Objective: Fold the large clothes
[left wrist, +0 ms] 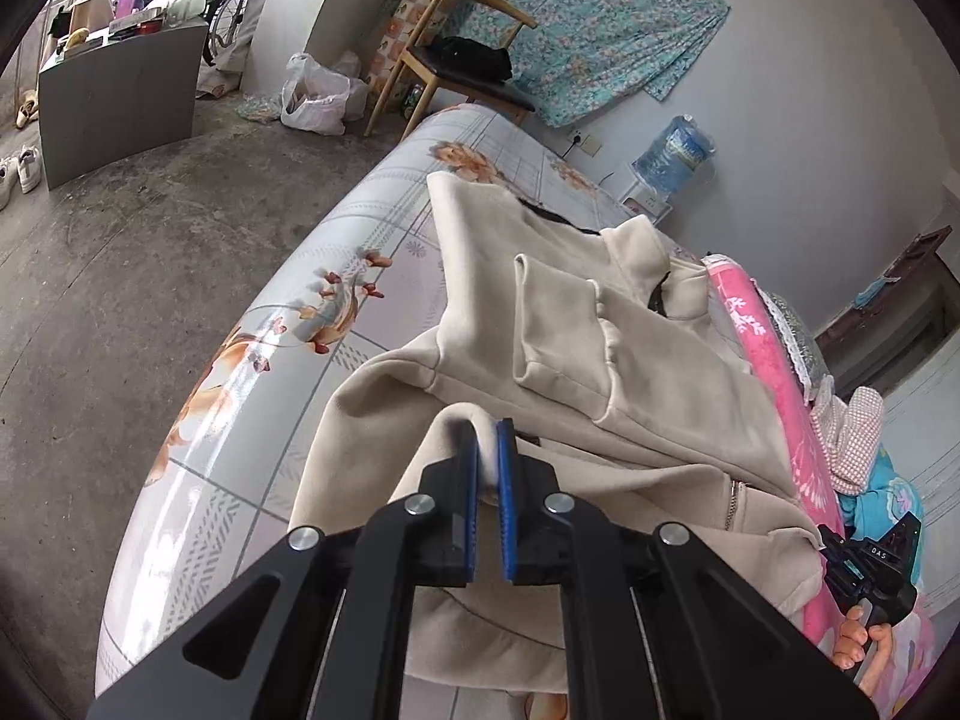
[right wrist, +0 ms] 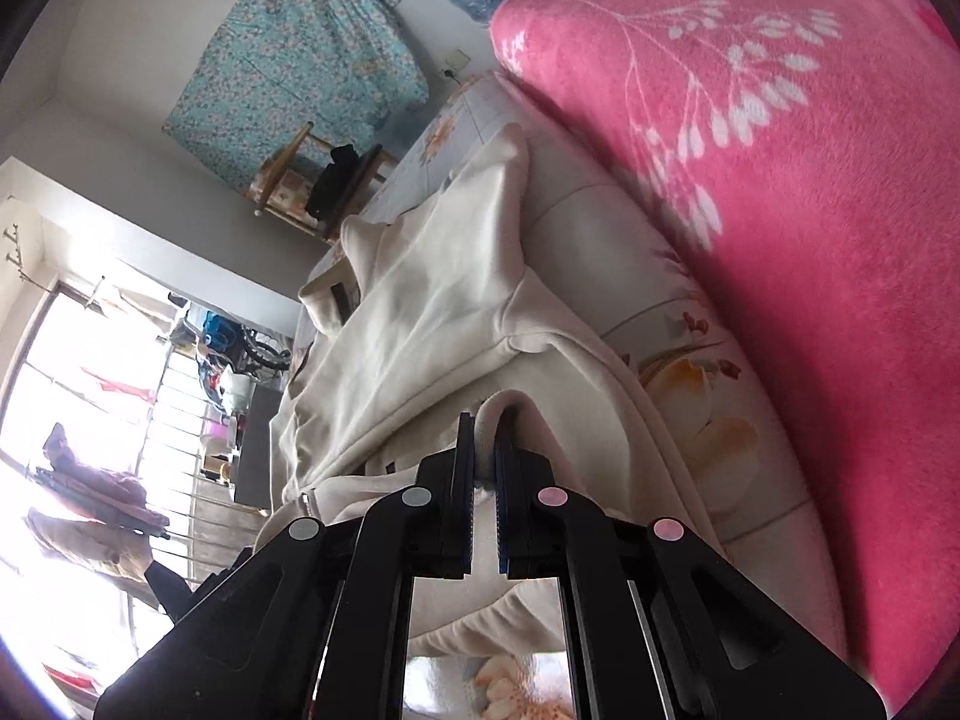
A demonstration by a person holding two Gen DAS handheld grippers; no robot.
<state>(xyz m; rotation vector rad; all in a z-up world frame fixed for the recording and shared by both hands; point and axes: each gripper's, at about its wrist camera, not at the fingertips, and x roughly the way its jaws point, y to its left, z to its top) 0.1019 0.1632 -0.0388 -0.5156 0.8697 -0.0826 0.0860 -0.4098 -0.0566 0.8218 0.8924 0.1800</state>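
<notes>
A cream hoodie (left wrist: 600,348) hem is pinched by both the left tongs (left wrist: 487,444) and right tongs (right wrist: 485,432); a lengthwise fold is judged underway, needing carrying forward over the body ahead.

Both views sit just behind their own jaws, angled down, very close to the cream garment (left wrist: 600,360) on the flower-print bed (left wrist: 252,360). The left wrist view faces along the bed toward a wooden chair (left wrist: 456,60); the right wrist view, rolled sideways, shares garment, chair and teal wall cloth (right wrist: 300,54).
</notes>
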